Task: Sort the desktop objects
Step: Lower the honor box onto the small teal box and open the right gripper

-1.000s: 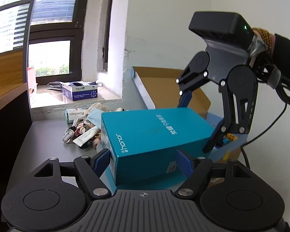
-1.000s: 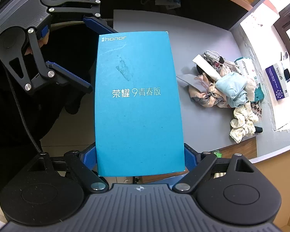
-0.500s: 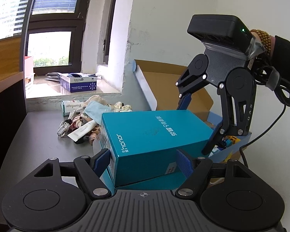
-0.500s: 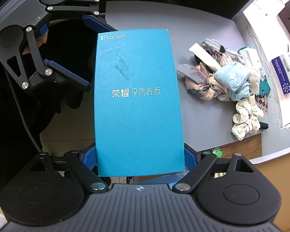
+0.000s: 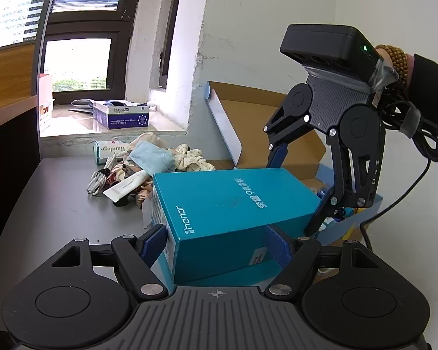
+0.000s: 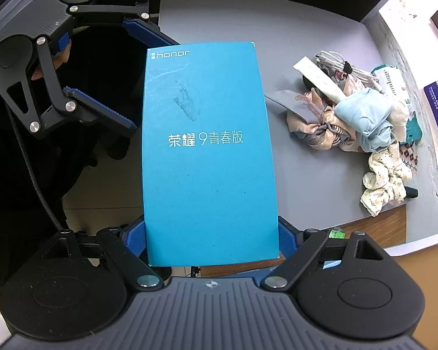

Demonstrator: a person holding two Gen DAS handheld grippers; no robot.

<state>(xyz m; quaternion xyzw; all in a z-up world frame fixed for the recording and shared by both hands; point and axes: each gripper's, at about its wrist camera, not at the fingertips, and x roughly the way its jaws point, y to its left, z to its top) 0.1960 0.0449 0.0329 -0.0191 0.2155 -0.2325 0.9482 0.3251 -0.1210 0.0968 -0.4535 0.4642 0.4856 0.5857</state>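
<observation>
Field notes: two-handed carry.

- Risks first. The teal rectangular cardboard phone box (image 5: 233, 213) hangs in the air between two claws, so any mismatch between my hands could twist it out of one grip. I judge the smooth printed card to be slippery under the ribbed blue pads.
- If one claw lets go early, the free end may drop and swing onto the heap of cloths, white cable and white tube (image 5: 149, 169) on the grey table (image 5: 58, 204).
- The open brown carton with blue outer walls (image 5: 248, 108) stands just beyond, far right. Lowering the box askew could catch it on a carton flap.

Positions:
- The left gripper (image 5: 216, 245) is clenched on the box's near end, the one with the brand name, with one pad on each side.
- The right gripper (image 5: 296, 189) comes from above and grasps the far end across its width. Its own view shows pads flanking both long edges (image 6: 210, 242).
- The box lies roughly level, printed face up. It sits over the table's near right edge, right of the heap and in front of the carton.
</observation>
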